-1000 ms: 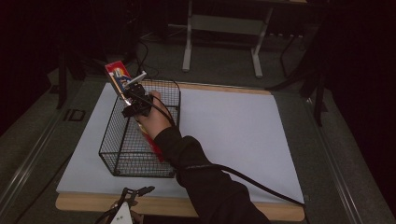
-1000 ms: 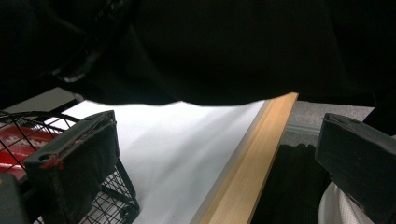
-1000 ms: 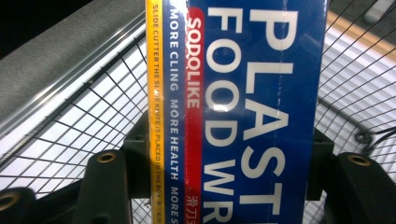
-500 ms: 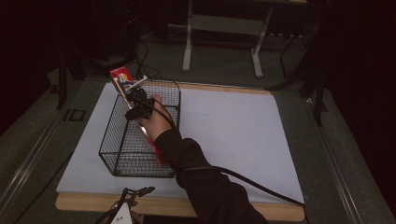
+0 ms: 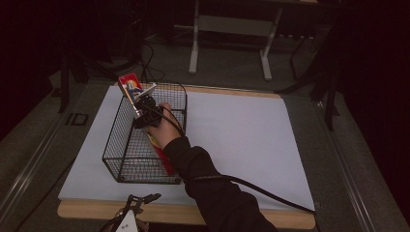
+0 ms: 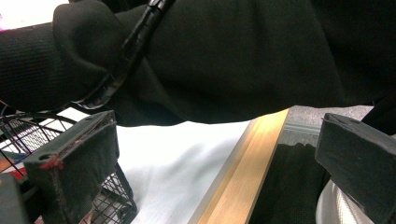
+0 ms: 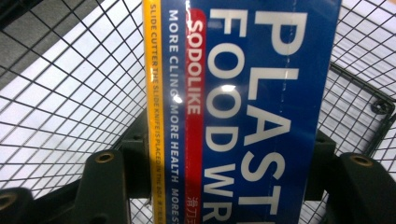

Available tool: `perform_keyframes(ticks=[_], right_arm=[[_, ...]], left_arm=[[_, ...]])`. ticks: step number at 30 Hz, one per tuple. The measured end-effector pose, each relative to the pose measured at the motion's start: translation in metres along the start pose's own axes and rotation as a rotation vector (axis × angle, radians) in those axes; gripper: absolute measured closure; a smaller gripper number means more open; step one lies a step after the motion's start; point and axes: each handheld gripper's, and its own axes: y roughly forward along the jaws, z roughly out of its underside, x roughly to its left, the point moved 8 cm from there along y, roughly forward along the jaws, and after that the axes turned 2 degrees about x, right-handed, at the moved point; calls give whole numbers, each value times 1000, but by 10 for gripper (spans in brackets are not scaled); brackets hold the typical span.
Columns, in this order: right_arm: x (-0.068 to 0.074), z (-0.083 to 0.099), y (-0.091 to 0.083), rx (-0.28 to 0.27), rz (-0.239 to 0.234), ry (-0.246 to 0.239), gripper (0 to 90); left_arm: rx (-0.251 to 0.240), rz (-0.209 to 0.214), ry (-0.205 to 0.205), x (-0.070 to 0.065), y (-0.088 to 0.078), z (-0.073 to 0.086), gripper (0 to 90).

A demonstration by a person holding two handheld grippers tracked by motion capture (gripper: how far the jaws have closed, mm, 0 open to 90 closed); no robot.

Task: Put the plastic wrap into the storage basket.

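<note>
A long blue, red and yellow plastic food wrap box (image 5: 129, 83) leans in the black wire basket (image 5: 121, 150), its top sticking out over the far left corner. My right gripper (image 5: 141, 104) is shut on the box (image 7: 261, 112) across its width. Its jaws (image 7: 229, 186) have just eased open slightly, with the box still between them, and basket mesh (image 7: 70, 93) lies behind. My left gripper (image 5: 141, 199) hovers at the table's front edge, open and holding nothing. Between its spread fingers (image 6: 212, 154) shows the person's dark sleeve (image 6: 224, 60).
A white sheet (image 5: 241, 140) covers the wooden table, whose front edge (image 5: 169, 212) shows as a tan strip. The right gripper's cable (image 5: 261, 191) trails across the sheet to the right. Metal stand legs (image 5: 196, 43) rise from the floor beyond the table.
The right gripper and the box have shifted slightly down and to the right, so the box's top sits lower at the basket's far corner. The left gripper has stayed put.
</note>
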Motion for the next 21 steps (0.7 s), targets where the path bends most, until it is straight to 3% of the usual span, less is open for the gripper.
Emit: perform_keyframes(ticks=[17,21], right_arm=[[-1,2,-2,8,-11,-5,352],[-2,2,-3,5,8,-8,359]], left_arm=[[0,2,-2,0,0,0,2],[2,3,0,0,0,0,2]])
